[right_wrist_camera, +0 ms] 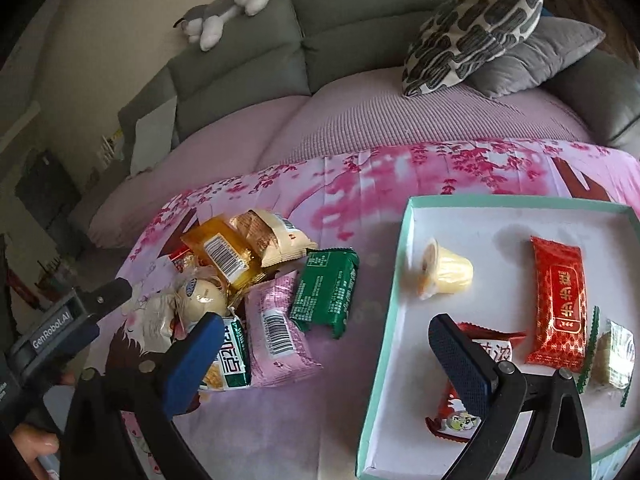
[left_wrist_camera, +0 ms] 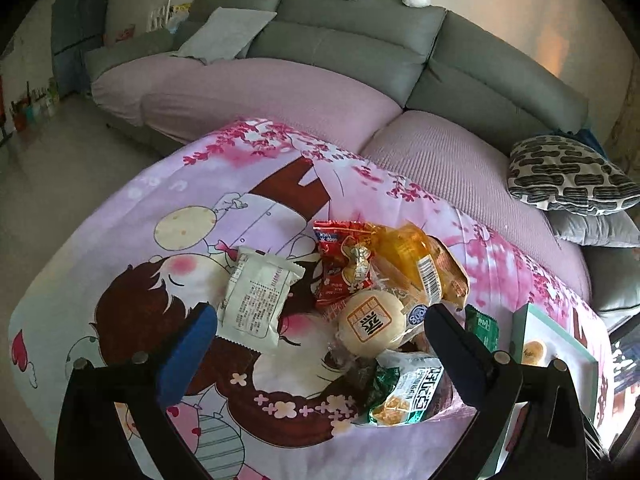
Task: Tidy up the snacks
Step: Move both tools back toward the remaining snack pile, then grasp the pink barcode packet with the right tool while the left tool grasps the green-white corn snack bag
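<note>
Hovering over the snack pile (left_wrist_camera: 380, 288) on the bench (left_wrist_camera: 120, 240), left gripper (left_wrist_camera: 320, 320) spread wide, nothing between its pads. Right gripper (right_wrist_camera: 326, 340) also spread and empty, straddling the tray (right_wrist_camera: 400, 280) rim. Round bun (left_wrist_camera: 370, 322) looks light, soft, film-wrapped, likely slippery: pinch gently across its middle. Green pack (right_wrist_camera: 324, 294) lies flat, long axis running toward the sofa (right_wrist_camera: 248, 56).

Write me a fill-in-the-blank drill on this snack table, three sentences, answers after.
1. The jelly cup lies inside the white ____.
2. The green packet lies on the cloth, ____ the box.
3. Both the left tongs and the right tongs hold ____.

Answers: box; outside; nothing
</note>
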Demonstrator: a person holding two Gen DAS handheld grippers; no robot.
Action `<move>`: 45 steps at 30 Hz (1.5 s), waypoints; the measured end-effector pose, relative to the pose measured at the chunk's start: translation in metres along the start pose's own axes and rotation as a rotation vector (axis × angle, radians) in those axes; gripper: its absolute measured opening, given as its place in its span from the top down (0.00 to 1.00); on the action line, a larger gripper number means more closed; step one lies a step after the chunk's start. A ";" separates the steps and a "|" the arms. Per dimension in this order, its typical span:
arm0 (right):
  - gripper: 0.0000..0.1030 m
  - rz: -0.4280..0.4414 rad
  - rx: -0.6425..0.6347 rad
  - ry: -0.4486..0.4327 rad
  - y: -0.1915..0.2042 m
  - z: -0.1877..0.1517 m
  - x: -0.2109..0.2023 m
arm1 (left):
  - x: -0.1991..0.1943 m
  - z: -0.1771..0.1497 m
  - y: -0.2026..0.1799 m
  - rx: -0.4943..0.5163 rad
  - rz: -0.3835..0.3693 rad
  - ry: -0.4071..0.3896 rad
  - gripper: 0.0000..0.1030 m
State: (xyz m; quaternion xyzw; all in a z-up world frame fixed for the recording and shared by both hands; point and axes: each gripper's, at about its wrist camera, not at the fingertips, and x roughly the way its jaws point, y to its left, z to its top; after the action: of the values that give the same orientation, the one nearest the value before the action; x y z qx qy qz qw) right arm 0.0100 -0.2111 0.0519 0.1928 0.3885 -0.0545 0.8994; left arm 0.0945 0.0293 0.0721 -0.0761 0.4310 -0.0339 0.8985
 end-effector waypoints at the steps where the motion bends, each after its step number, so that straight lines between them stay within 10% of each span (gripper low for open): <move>1: 0.00 -0.010 -0.006 -0.001 0.002 -0.001 0.001 | 0.002 0.000 0.001 0.003 0.003 0.011 0.00; 8: 0.05 0.002 -0.038 0.023 0.017 -0.005 0.013 | 0.023 -0.007 0.008 -0.049 -0.021 0.138 0.00; 20: 0.45 -0.008 -0.188 0.153 0.044 -0.031 0.065 | 0.050 -0.026 -0.013 -0.030 -0.117 0.292 0.01; 45: 0.53 -0.008 -0.107 0.193 0.029 -0.037 0.058 | 0.079 -0.051 -0.056 0.067 -0.086 0.395 0.34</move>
State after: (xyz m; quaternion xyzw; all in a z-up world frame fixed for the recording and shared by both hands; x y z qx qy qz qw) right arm 0.0321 -0.1672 -0.0041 0.1475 0.4763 -0.0184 0.8666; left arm 0.1047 -0.0409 -0.0108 -0.0566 0.5936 -0.1007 0.7964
